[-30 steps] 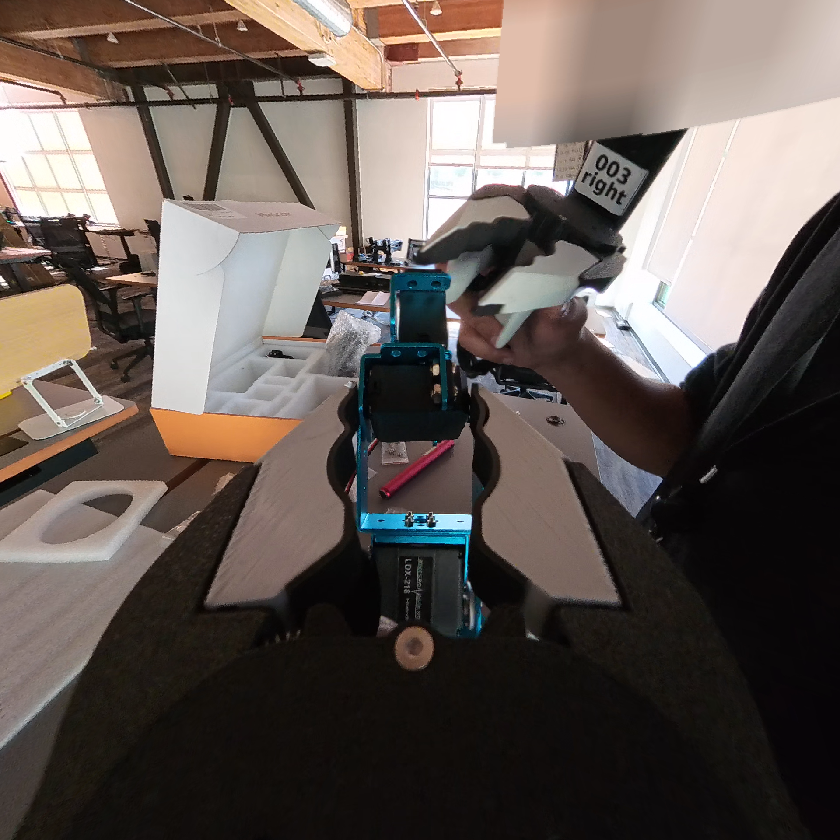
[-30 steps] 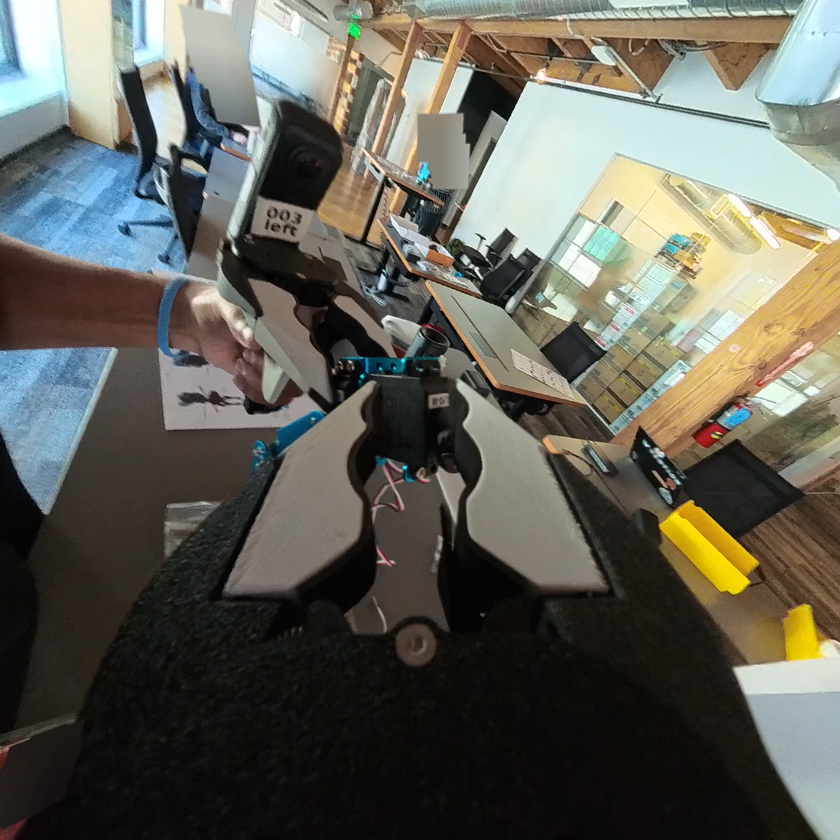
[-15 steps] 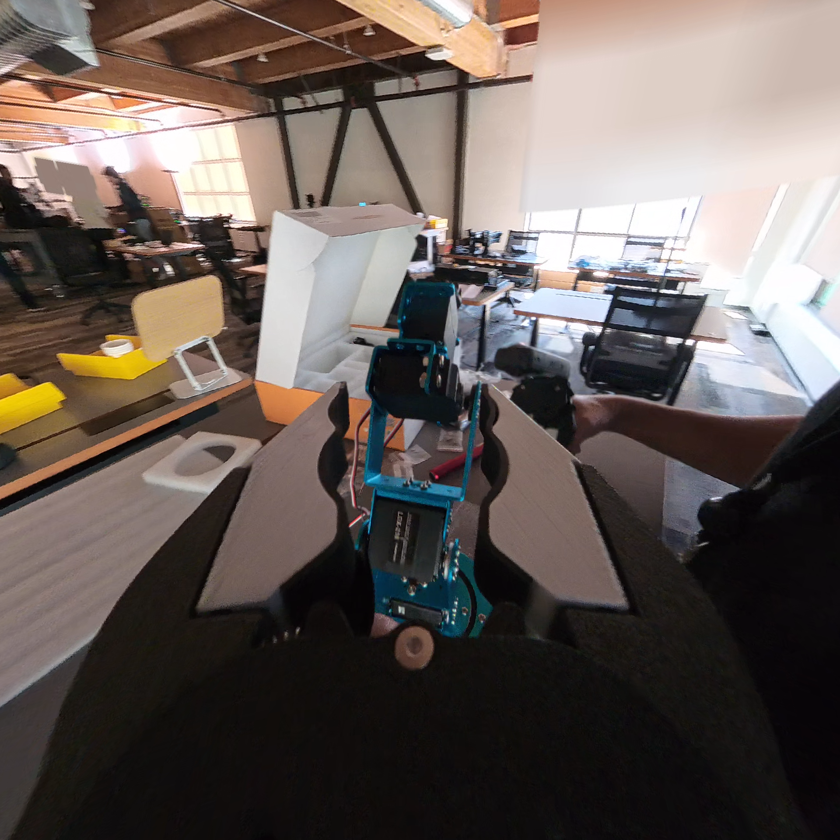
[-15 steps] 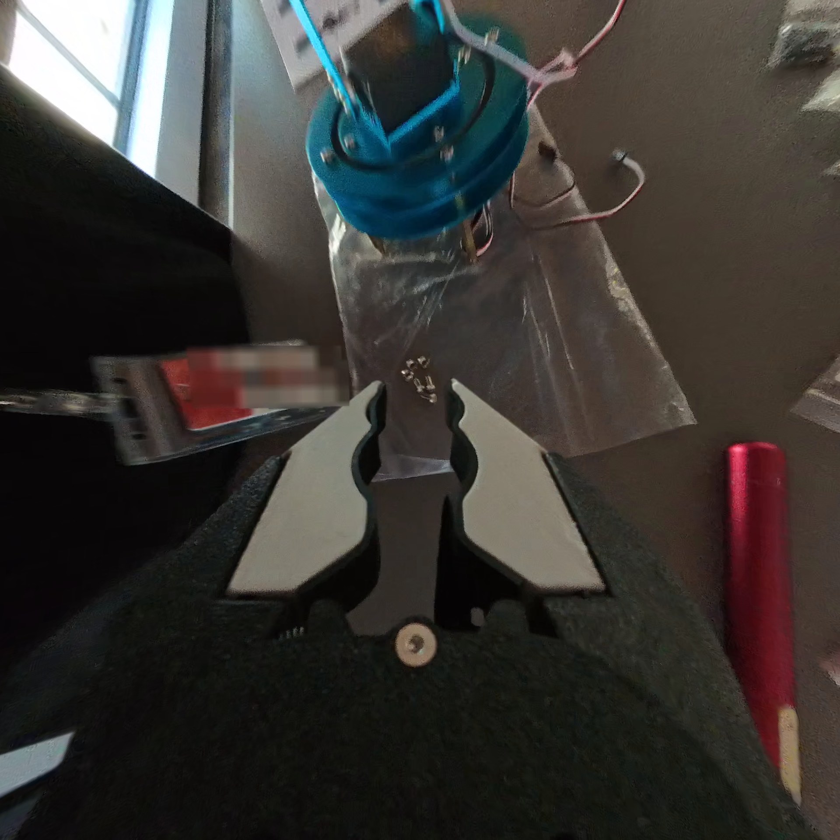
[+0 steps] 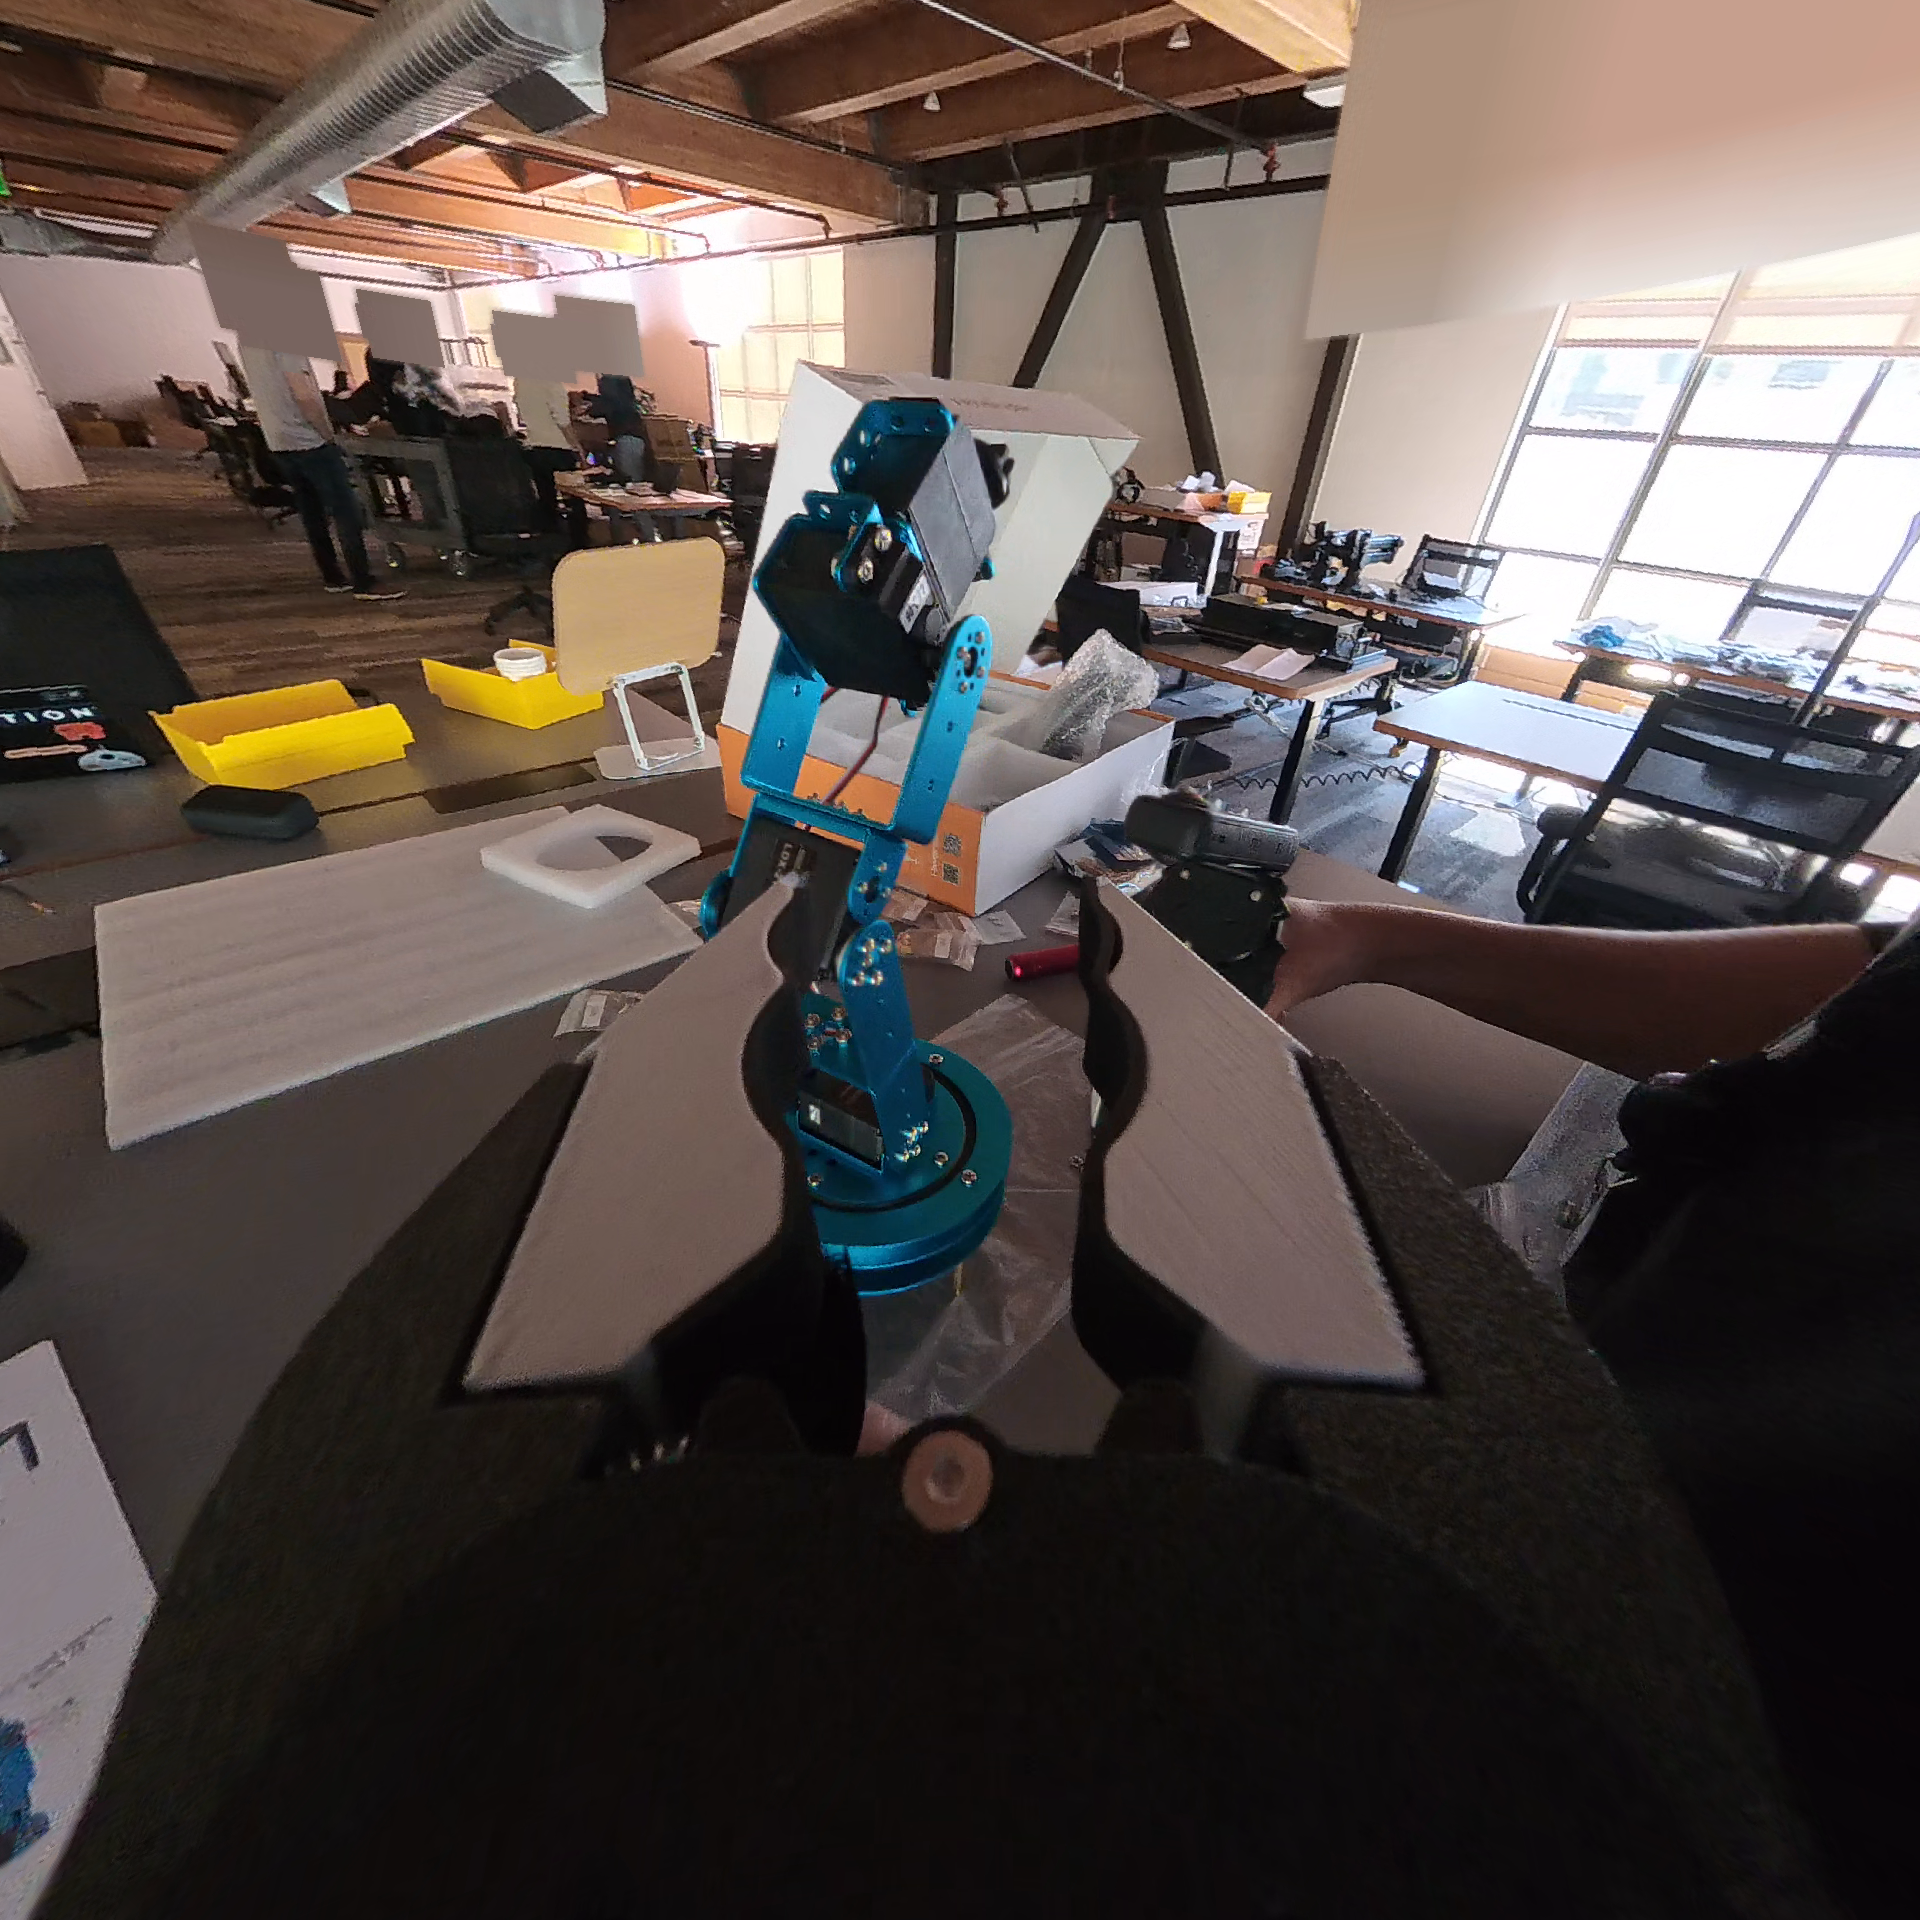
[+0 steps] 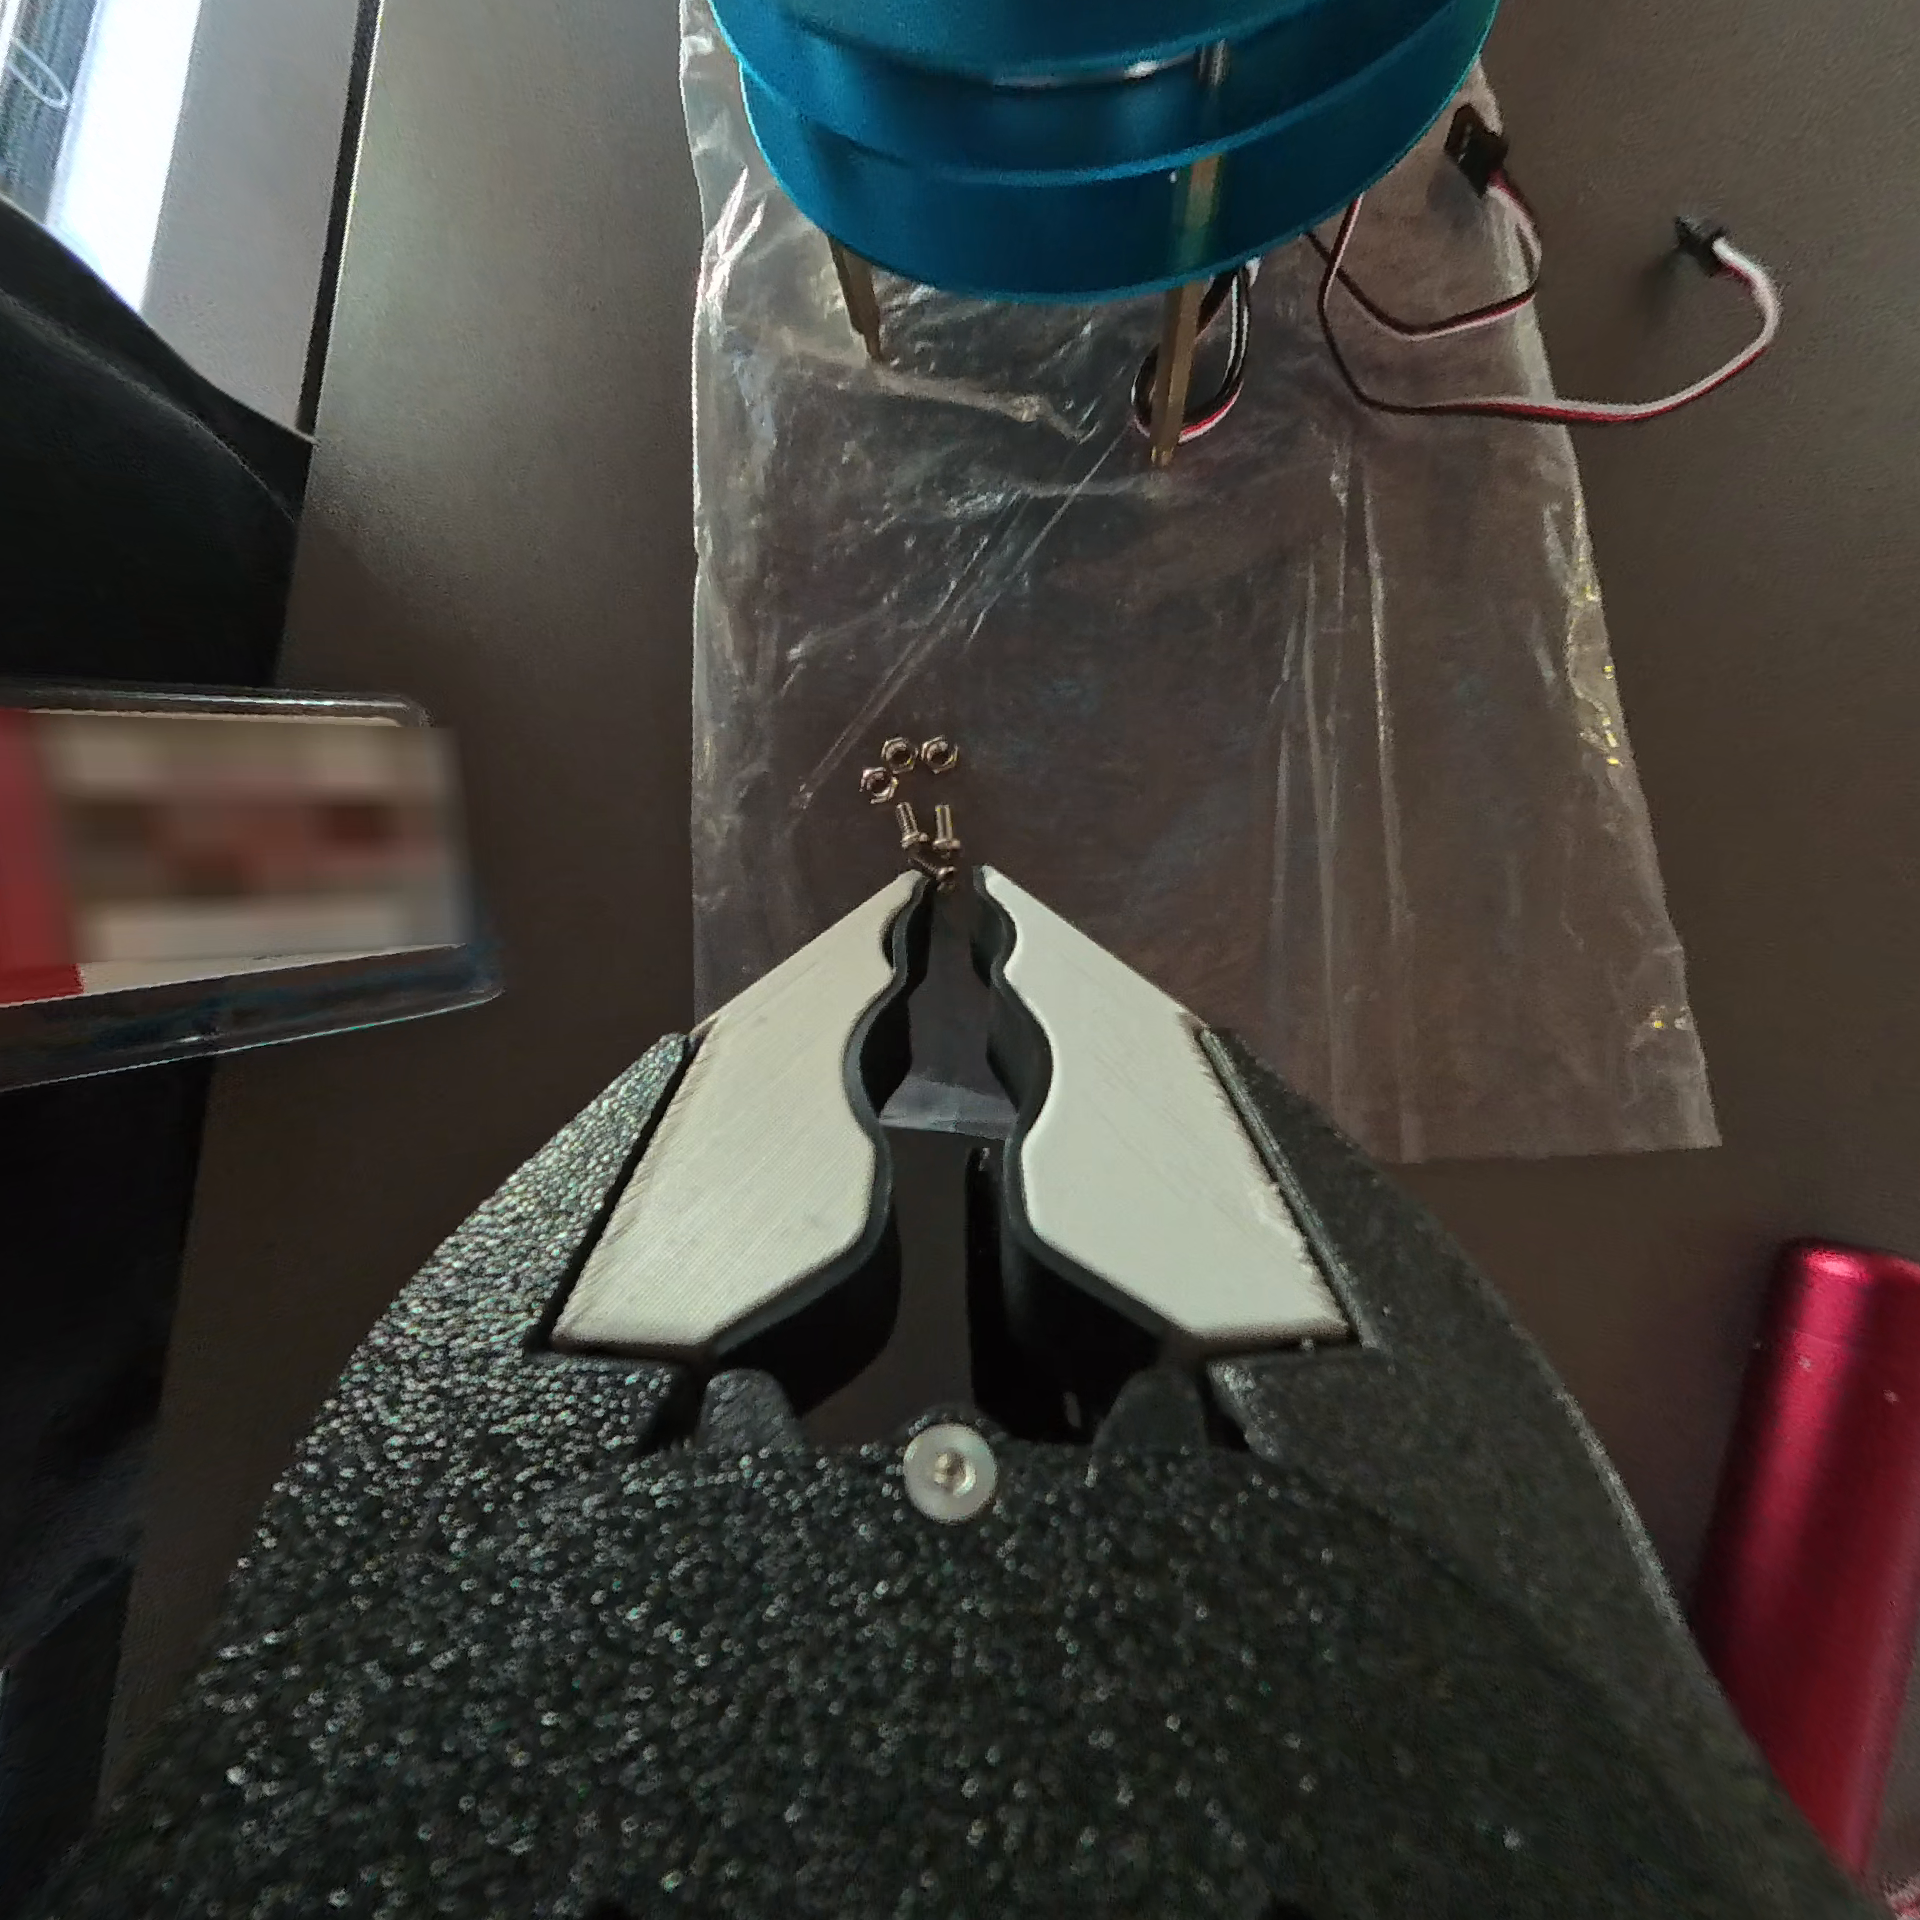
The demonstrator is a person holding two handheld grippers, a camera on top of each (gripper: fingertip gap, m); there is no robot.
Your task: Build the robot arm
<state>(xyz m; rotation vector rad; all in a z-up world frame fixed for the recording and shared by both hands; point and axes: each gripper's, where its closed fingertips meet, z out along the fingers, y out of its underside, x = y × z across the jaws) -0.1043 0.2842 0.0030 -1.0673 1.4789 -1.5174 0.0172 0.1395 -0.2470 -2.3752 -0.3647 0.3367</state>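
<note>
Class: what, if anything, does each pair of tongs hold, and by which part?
Left tongs: nothing; open, with the blue arm between them. Right tongs: nearly shut at the screws; hold cannot be told.

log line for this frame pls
left hand-held gripper: open, around blue servo arm | right hand-held gripper: nearly shut, tips at screws and nuts on plastic bag

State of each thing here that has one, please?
blue robot arm: upright on plastic bag.
left gripper: open, blue robot arm just ahead.
right gripper: nearly closed, tips at screws; grip unclear.
white box: lid open.
screws and nuts: loose on bag.
</note>
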